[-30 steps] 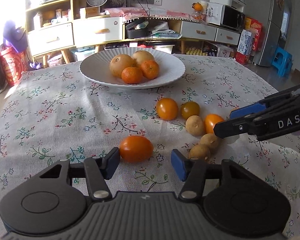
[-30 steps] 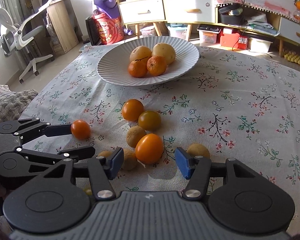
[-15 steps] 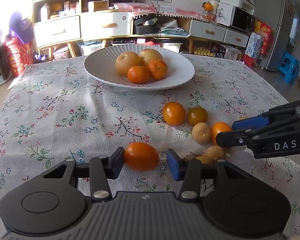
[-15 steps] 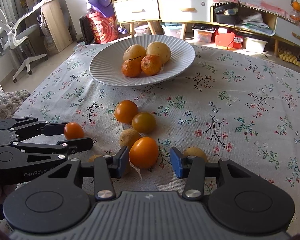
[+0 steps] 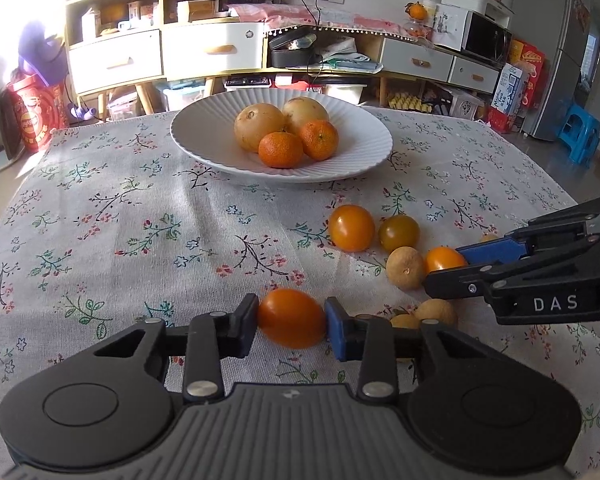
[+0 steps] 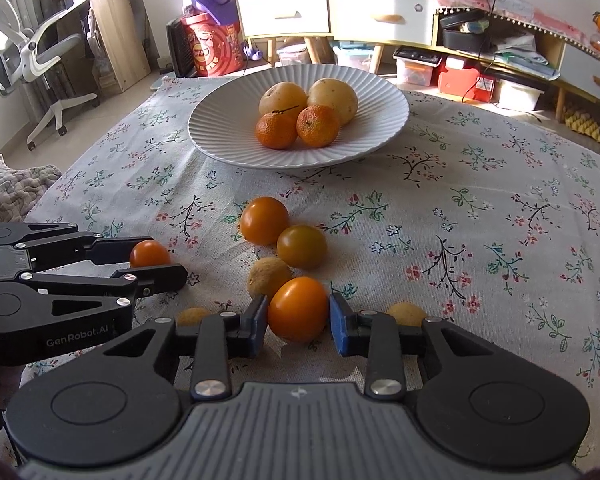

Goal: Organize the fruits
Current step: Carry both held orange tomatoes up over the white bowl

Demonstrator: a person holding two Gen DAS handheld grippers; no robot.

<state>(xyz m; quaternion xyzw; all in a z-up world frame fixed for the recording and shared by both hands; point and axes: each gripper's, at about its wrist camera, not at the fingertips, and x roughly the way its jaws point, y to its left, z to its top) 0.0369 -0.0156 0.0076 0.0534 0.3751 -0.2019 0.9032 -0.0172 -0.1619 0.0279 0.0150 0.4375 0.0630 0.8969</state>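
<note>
The left hand-held gripper (image 5: 291,322) clamps an orange tomato (image 5: 291,317), both pads touching its sides. The right hand-held gripper (image 6: 298,316) pinches a second orange tomato (image 6: 298,309) on the floral surface (image 6: 480,240). At 12 o'clock from both sits the white plate (image 6: 228,120) holding two tangerines and two pale round fruits; loose tomatoes and small brown fruits lie between.
</note>
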